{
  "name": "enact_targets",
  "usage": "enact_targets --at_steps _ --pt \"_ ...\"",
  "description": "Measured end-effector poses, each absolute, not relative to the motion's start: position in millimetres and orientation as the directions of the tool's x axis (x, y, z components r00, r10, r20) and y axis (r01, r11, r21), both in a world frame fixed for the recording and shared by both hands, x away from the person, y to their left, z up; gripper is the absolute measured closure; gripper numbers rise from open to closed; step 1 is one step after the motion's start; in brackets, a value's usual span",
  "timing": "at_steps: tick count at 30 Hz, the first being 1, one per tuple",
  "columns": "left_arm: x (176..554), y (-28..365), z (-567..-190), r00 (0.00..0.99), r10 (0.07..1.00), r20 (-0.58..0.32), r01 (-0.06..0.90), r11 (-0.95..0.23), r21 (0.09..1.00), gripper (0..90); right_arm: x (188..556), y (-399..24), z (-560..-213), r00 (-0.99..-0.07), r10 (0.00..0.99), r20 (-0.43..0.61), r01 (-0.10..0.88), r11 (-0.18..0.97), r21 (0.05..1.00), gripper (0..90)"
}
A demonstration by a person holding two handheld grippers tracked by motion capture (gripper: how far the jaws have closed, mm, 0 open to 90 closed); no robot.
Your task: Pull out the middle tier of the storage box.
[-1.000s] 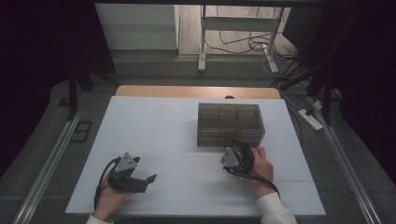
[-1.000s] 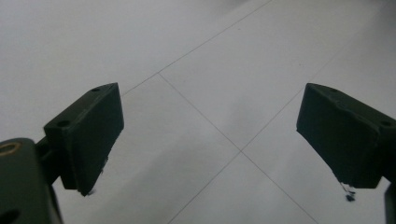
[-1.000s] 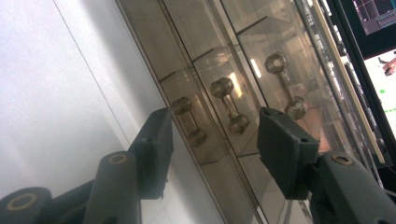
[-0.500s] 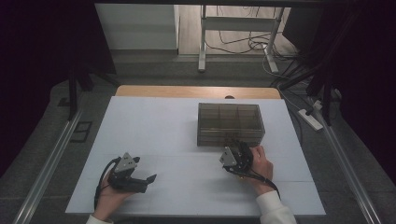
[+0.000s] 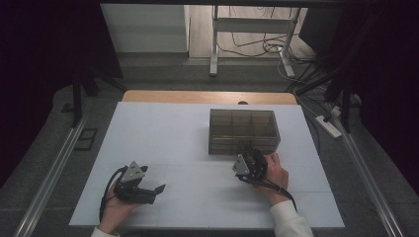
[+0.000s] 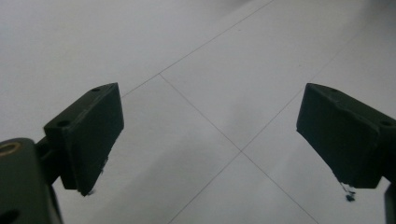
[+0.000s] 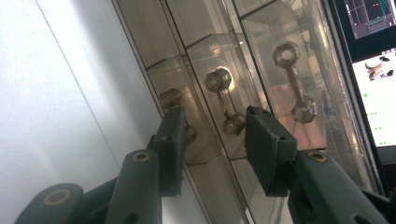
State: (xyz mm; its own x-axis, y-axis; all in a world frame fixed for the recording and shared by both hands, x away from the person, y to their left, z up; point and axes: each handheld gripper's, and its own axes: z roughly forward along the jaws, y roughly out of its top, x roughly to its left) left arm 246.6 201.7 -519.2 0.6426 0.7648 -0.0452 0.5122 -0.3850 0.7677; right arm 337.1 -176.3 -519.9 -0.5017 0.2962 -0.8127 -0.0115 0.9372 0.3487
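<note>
Risk here lies mostly with the right gripper [image 7: 212, 154]: its jaws have just been closing around a small brass dumbbell-shaped piece [image 7: 225, 103] that sits in the near compartment of the clear plastic box [image 5: 243, 131], and nothing is pinched yet, so the tongs count as released. The left jaw seems to ride just outside or against the box's near wall; if so, closing further could clamp the wall instead of the piece, or nudge the light box across the white table [image 5: 163, 143]. The piece is thin in the middle with knobs at both ends, so a grip on a knob could let it swivel or slip.

Its long axis runs roughly along the line of the jaws, away from the hand and slightly tilted in the right gripper view, one knob far and one near. What looks like a mirror image shows in the wall.

The left gripper [image 5: 148, 191] rests low near the table's front edge, jaws wide apart and empty.
</note>
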Motion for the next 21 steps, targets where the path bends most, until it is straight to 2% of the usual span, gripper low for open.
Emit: enact_targets --at_steps 21 --pt "246.1 201.5 -518.6 0.643 0.765 -0.040 0.510 -0.388 0.768 8.2 338.1 -173.6 -521.9 -0.440 0.274 -0.855 -0.044 0.945 0.325 72.7"
